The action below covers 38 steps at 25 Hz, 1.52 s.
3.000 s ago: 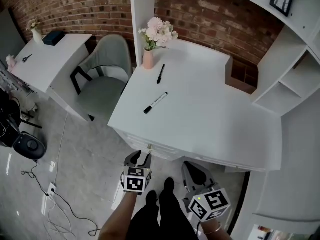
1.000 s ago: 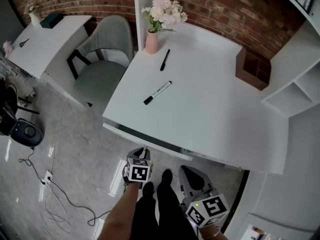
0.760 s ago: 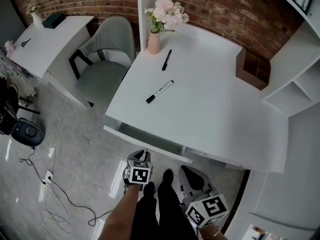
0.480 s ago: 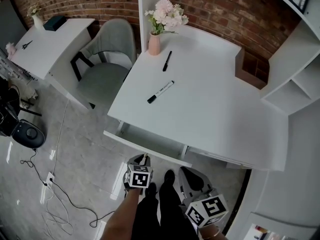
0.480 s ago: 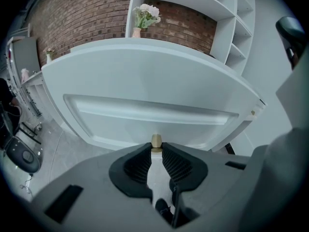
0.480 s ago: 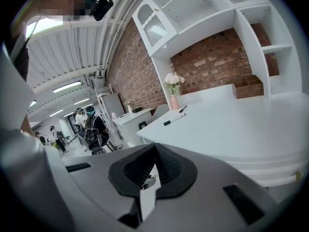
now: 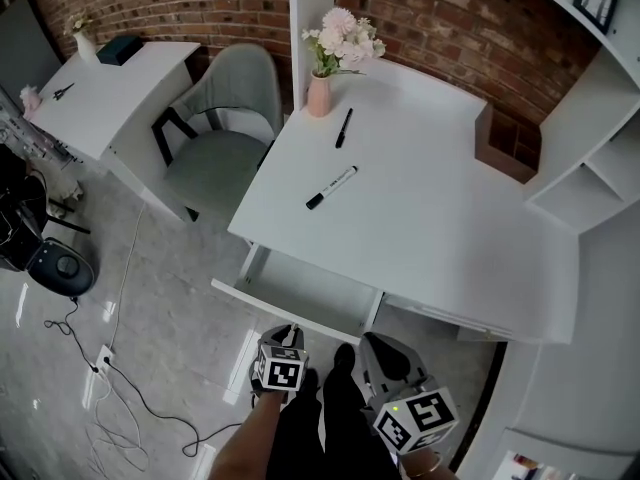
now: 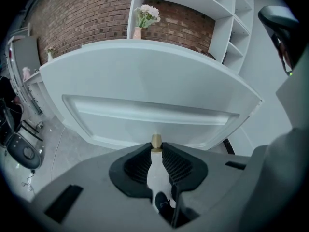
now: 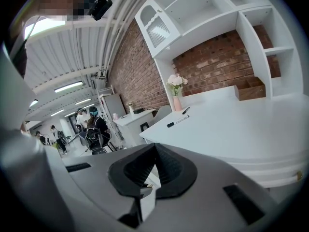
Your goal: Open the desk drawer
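Note:
The white desk (image 7: 430, 218) has its left drawer (image 7: 310, 290) pulled out, its inside showing bare. In the left gripper view, the drawer's front panel (image 8: 149, 115) fills the middle, with a small brass knob (image 8: 156, 140) at its lower edge. My left gripper (image 8: 155, 150) is shut on that knob; in the head view the left gripper (image 7: 288, 332) sits right at the drawer's front. My right gripper (image 7: 385, 353) hangs beside it below the desk edge. In its own view the right gripper (image 9: 154, 151) is shut with nothing held.
On the desk lie a black-and-white marker (image 7: 331, 187) and a black pen (image 7: 344, 127), with a pink vase of flowers (image 7: 320, 93) and a brown box (image 7: 505, 148) at the back. A grey chair (image 7: 215, 138) stands left. Cables (image 7: 110, 368) lie on the floor. My legs (image 7: 320, 428) stand between the grippers.
The drawer has slid out from under the desktop toward me. My left gripper moved back with the knob in it. The right gripper stayed about where it was.

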Available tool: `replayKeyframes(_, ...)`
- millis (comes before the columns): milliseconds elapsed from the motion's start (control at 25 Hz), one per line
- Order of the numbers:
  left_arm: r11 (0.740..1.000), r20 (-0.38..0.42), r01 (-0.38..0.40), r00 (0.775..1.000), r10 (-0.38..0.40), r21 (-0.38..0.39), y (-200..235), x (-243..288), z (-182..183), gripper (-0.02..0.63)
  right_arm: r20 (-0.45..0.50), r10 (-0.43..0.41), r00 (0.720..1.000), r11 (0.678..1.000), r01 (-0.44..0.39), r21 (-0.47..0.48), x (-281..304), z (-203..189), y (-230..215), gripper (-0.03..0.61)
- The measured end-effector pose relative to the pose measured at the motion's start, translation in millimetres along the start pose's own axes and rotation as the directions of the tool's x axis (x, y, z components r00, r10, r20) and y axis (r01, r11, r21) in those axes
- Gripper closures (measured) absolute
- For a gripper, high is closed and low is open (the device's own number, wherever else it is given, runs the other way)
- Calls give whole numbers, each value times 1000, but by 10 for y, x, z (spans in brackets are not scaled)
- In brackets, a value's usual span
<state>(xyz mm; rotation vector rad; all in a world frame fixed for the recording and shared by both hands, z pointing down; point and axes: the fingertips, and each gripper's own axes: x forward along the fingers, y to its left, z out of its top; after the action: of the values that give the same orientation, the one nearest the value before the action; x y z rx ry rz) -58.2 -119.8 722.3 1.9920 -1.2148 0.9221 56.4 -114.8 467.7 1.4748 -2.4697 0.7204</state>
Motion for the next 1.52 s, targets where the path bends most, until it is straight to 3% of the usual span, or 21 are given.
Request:
replayKeyframes(1120, 997, -39, 59, 998, -57, 58, -15, -302, -317, 535, 12, 21, 1000, 1000, -21, -16, -158, -28, 338, 574)
replayKeyframes(1520, 996, 30, 65, 997, -67, 57, -66, -718, -340, 535, 25, 44, 999, 999, -43, -27, -153, -3, 470, 574)
